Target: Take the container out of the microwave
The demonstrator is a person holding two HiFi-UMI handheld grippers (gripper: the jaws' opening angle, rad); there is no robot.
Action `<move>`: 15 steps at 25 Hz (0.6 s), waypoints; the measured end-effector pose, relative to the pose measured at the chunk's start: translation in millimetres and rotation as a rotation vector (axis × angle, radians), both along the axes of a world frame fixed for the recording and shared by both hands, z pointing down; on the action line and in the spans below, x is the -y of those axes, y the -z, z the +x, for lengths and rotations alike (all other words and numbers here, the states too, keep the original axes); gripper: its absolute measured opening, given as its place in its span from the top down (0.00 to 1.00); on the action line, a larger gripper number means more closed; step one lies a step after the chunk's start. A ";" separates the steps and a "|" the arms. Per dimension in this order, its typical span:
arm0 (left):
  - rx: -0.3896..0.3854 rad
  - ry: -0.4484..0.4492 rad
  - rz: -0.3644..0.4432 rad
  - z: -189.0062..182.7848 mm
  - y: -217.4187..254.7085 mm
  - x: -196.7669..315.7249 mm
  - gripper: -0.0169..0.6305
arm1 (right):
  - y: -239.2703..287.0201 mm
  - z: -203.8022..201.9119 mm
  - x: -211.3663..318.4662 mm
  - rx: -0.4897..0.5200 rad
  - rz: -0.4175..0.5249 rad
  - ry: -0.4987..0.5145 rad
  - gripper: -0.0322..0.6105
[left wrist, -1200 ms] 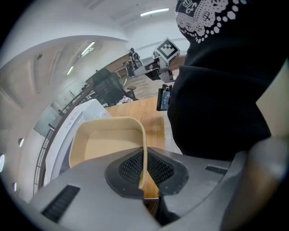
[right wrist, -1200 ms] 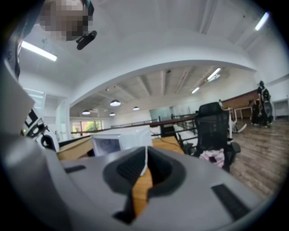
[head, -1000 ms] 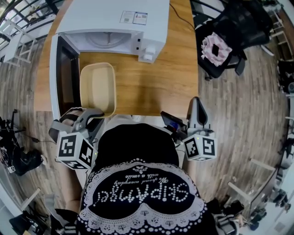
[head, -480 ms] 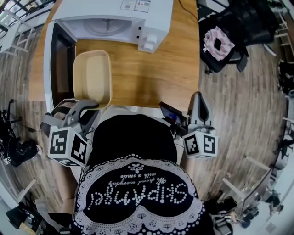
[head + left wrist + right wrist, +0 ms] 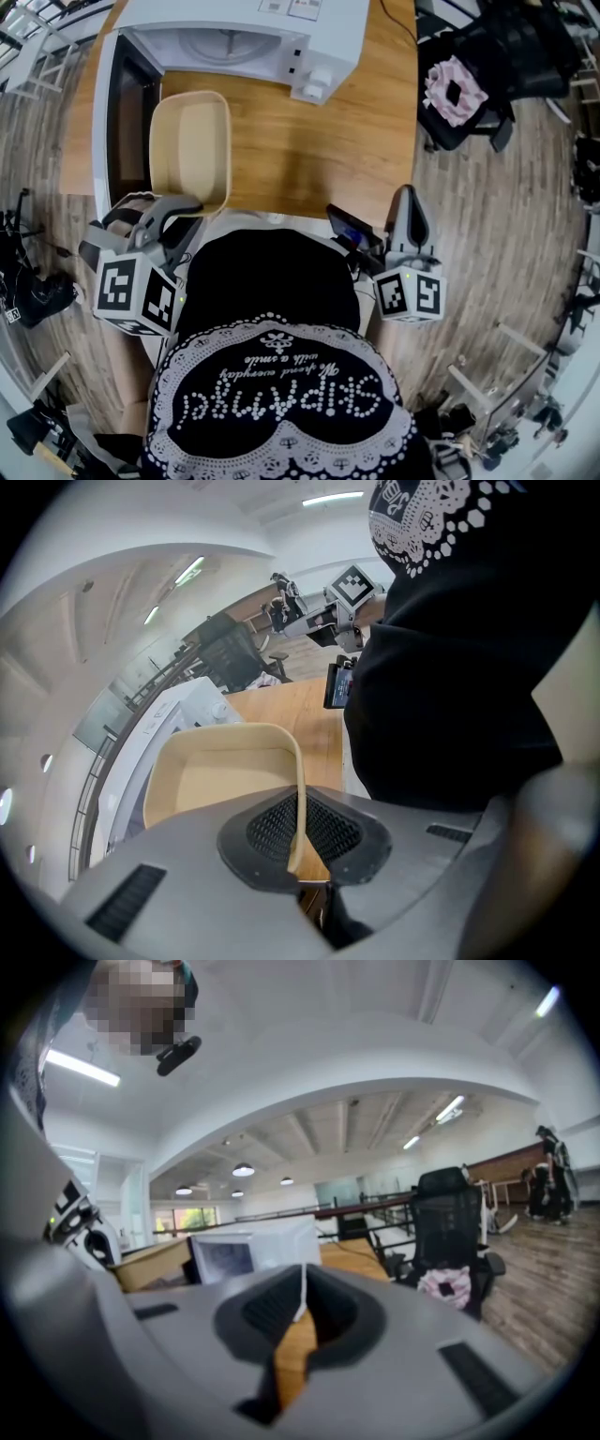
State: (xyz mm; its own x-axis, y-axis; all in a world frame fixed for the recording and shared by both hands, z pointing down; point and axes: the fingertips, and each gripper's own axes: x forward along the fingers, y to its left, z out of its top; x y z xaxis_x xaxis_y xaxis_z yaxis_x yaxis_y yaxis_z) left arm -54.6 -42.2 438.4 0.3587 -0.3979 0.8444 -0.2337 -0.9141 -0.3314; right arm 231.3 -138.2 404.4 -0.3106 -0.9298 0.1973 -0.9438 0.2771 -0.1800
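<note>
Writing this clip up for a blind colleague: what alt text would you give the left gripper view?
The left gripper has its jaws shut on the thin rim of an empty beige rounded-rectangular plastic container. A white microwave shows beyond it at left, a light wooden tabletop lies behind it, and the person's black top fills the right.

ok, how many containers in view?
1: beige container over the wooden table, in front of the open microwave, its near rim pinched by the left gripper. Microwave cavity partly hidden.
</note>
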 end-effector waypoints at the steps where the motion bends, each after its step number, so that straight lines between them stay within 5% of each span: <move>1: 0.000 0.000 -0.001 -0.1 -0.3 0.0 0.93 | 0.1 0.0 0.4 0.000 -0.001 0.000 0.89; 15: 0.015 -0.012 -0.020 2.8 -1.4 -0.1 0.93 | -3.1 -4.6 -1.1 -0.043 -0.026 0.030 0.89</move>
